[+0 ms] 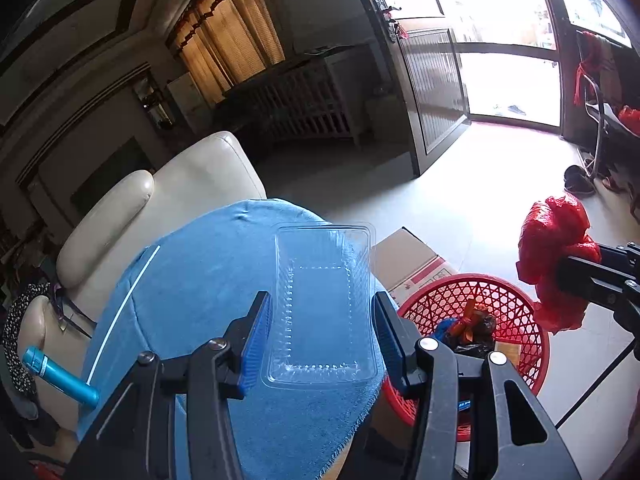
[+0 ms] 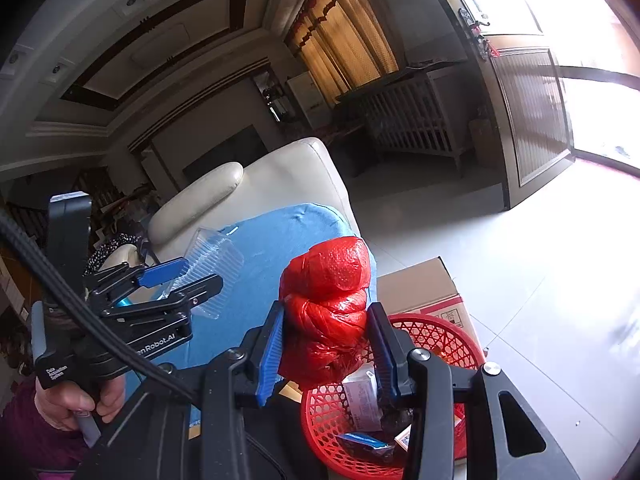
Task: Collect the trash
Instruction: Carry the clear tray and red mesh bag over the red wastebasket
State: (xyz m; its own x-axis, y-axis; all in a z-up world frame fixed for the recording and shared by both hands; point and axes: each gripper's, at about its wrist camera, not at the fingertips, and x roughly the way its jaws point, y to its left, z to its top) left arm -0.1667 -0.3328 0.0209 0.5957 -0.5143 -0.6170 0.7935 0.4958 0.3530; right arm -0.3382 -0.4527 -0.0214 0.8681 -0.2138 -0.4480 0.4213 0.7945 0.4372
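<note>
A clear plastic tray (image 1: 324,304) sits between the blue pads of my left gripper (image 1: 322,336), which is shut on it and holds it just above the blue cloth (image 1: 192,292). It also shows in the right wrist view (image 2: 214,268), lifted off the cloth. My right gripper (image 2: 326,340) is shut on a knotted red plastic bag (image 2: 328,304) and holds it above the red mesh basket (image 2: 448,336). From the left wrist view the red bag (image 1: 554,256) hangs over the basket (image 1: 516,320), which holds several pieces of trash.
A cardboard box (image 1: 412,264) stands behind the basket. A cream leather armchair (image 1: 168,200) is beyond the cloth-covered table. A teal tube (image 1: 60,376) and a white straw (image 1: 120,312) lie at the cloth's left side. Tiled floor lies to the right.
</note>
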